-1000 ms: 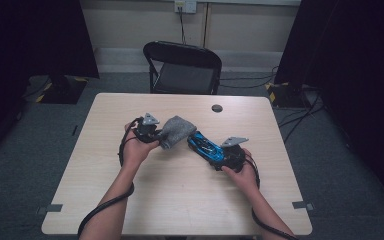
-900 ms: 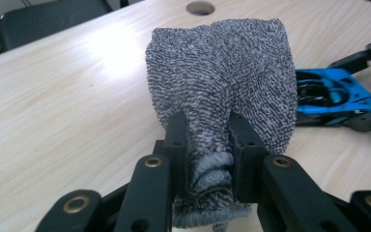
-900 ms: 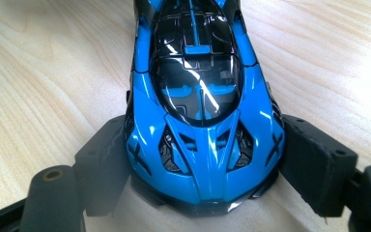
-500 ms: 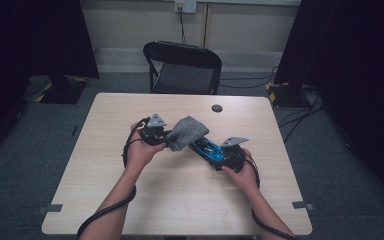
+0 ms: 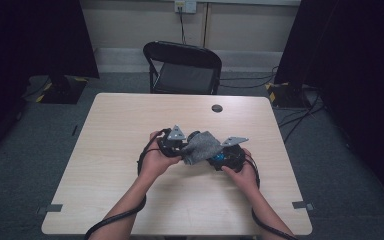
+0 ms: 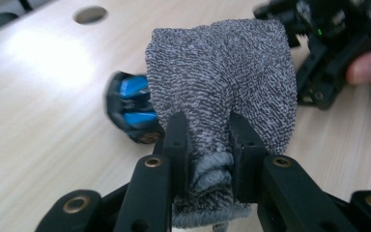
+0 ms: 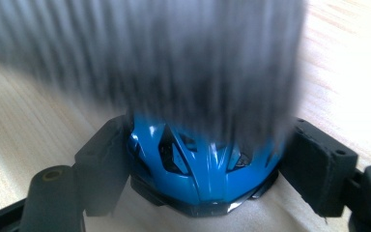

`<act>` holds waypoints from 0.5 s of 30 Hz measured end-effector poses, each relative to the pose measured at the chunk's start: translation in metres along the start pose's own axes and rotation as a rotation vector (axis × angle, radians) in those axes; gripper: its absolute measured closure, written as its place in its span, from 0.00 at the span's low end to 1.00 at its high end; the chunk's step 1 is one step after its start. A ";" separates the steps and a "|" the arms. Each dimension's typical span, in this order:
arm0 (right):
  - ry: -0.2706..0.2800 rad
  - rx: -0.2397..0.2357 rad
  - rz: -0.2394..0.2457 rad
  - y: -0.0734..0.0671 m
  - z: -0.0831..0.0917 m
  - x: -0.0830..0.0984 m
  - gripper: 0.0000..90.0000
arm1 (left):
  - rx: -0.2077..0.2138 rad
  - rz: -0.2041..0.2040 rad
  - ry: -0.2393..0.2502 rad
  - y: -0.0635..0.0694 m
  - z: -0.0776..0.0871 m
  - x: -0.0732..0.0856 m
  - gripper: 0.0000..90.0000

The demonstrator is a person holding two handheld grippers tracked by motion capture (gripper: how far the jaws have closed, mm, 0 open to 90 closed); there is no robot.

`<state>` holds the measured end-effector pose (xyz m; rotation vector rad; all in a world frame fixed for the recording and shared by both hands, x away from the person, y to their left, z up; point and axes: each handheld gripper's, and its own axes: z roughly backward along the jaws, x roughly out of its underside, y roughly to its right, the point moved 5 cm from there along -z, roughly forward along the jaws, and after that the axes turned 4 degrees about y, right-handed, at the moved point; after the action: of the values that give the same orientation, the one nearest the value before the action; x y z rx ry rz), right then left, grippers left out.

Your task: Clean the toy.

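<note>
Light wooden table (image 5: 115, 150) seen from above, with a person's two forearms entering from the near edge, each hand carrying a black two-jaw gripper. The left gripper (image 6: 207, 140) has its jaws drawn close together, pinching the bunched cuff end of a grey knitted fabric sock (image 6: 222, 82); beyond the pads the sock spreads out wide and flat. In the high view this sock (image 5: 201, 146) lies between the two hands, near the middle of the table, draped over the far end of a blue and black toy car (image 7: 203, 164). The right gripper (image 7: 203, 140) has its jaws spread wide, one pad against each side of the car's body, gripping it; the sock appears there as a blurred grey mass covering the car's far end. In the left gripper view the exposed blue and black end of the car (image 6: 133, 108) projects from under the sock's left edge, just above the tabletop. A small round dark hole (image 5: 217, 108) sits in the tabletop toward its far edge, and a black folding chair (image 5: 182, 67) stands behind the table
</note>
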<state>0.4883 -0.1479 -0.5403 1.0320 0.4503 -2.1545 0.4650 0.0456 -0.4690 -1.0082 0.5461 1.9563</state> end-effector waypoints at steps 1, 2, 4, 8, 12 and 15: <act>0.000 0.000 -0.001 0.000 0.000 0.000 0.26 | 0.004 -0.005 -0.004 0.002 -0.003 0.001 0.81; 0.001 0.000 0.000 0.000 0.000 0.000 0.26 | 0.011 -0.005 -0.010 0.004 -0.006 0.002 0.81; 0.000 0.001 -0.001 0.000 0.000 0.000 0.26 | 0.022 -0.021 -0.023 0.007 -0.011 0.002 0.81; 0.001 0.000 -0.001 0.000 0.000 0.000 0.26 | 0.021 -0.078 -0.064 0.011 -0.020 0.002 0.81; 0.000 0.001 0.000 0.000 0.000 0.000 0.26 | 0.009 -0.077 -0.072 0.008 -0.024 0.002 0.81; 0.000 0.000 -0.001 0.000 0.000 0.000 0.26 | -0.002 -0.073 -0.086 0.006 -0.026 0.003 0.81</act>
<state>0.4883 -0.1479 -0.5403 1.0325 0.4505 -2.1551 0.4705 0.0265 -0.4867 -0.9281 0.4530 1.9258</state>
